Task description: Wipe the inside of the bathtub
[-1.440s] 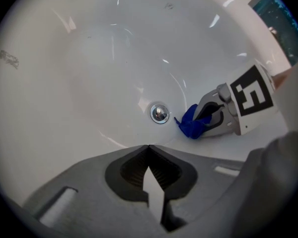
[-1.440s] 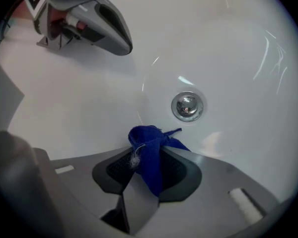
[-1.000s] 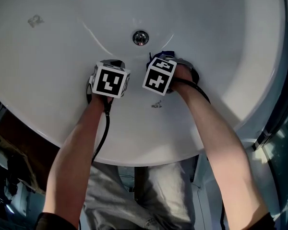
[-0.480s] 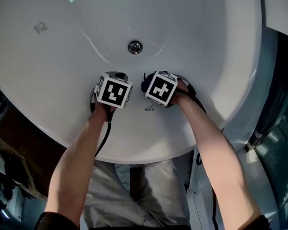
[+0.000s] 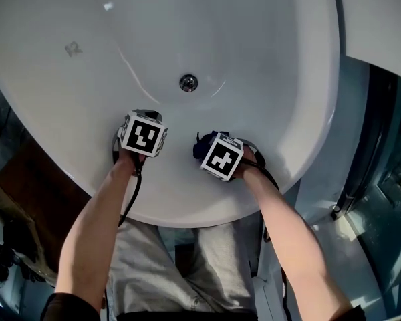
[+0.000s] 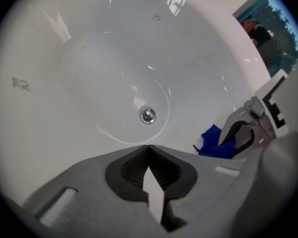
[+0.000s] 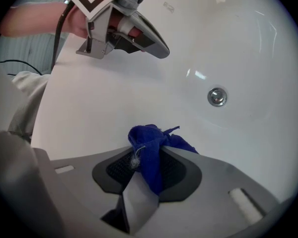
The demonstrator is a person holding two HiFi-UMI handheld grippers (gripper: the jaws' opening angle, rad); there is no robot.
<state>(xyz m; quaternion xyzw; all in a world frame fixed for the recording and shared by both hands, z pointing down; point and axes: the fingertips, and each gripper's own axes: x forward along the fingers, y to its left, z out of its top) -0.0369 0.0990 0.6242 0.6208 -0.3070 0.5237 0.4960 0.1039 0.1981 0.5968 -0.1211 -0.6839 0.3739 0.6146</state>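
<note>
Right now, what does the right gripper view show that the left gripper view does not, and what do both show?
Only the right gripper view shows the person's hand on the left gripper. Only the left gripper view looks into that gripper's jaws: together, nothing between them. Both show the blue cloth clamped in the right gripper, the drain and the white bathtub.

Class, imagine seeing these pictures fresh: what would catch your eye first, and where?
A blue cloth, clamped in the right gripper, stands out against the near wall of the white bathtub. The metal drain glints at the tub's bottom, just beyond the shut, empty left gripper.
</note>
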